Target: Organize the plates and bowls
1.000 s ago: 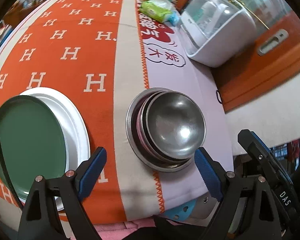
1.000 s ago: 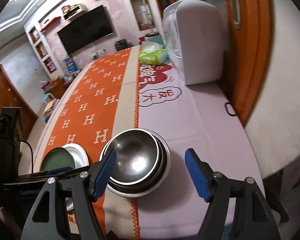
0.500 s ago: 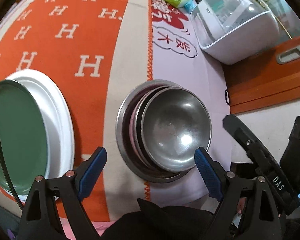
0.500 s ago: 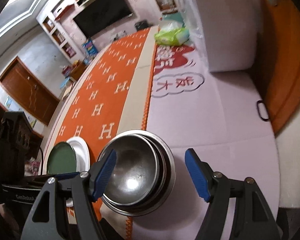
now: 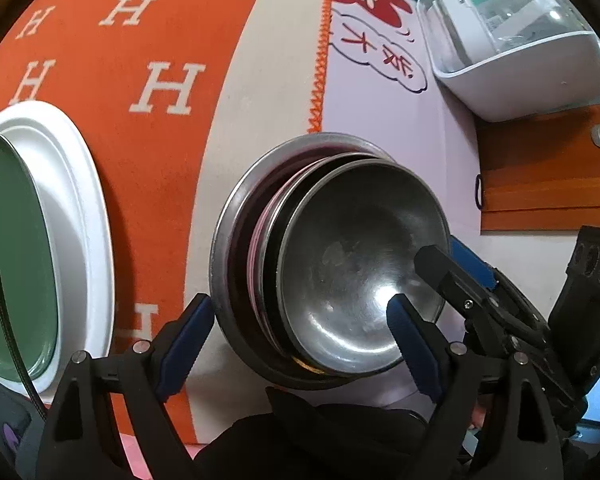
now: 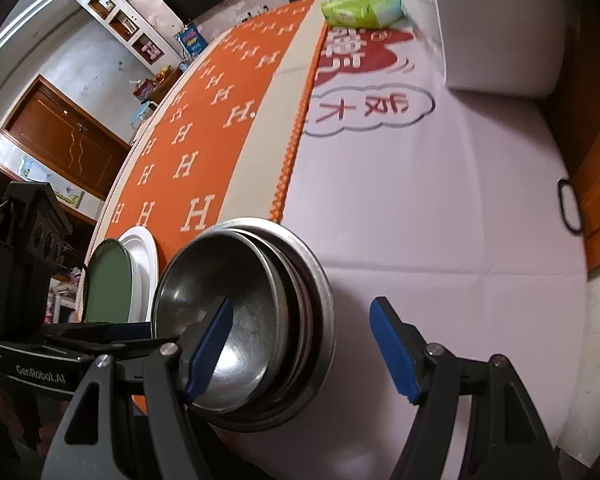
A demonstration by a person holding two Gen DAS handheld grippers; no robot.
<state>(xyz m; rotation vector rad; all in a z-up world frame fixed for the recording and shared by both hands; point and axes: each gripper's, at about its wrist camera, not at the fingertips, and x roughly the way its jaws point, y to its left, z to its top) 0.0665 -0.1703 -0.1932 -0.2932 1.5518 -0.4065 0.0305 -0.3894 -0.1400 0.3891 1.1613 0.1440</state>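
Note:
A stack of nested steel bowls (image 5: 340, 264) sits near the table's front edge, the top bowl (image 5: 364, 260) inside larger ones. It also shows in the right wrist view (image 6: 252, 312). My left gripper (image 5: 300, 344) is open, its fingers astride the stack's near side. My right gripper (image 6: 312, 348) is open, one finger over the top bowl's inside, the other outside the stack's right rim. A green plate (image 5: 8, 264) lies on a white plate (image 5: 80, 208) at the left.
An orange cloth with H letters (image 5: 148, 40) covers the table's left part, a pale printed cloth (image 6: 420, 200) the right. A white appliance with a clear lid (image 5: 516, 52) and a green packet (image 6: 360, 8) stand at the back. A wooden door panel is on the right.
Both grippers have moved down and closer to the bowl stack. The right gripper's finger now reaches over the top bowl's rim. The bowls have not moved.

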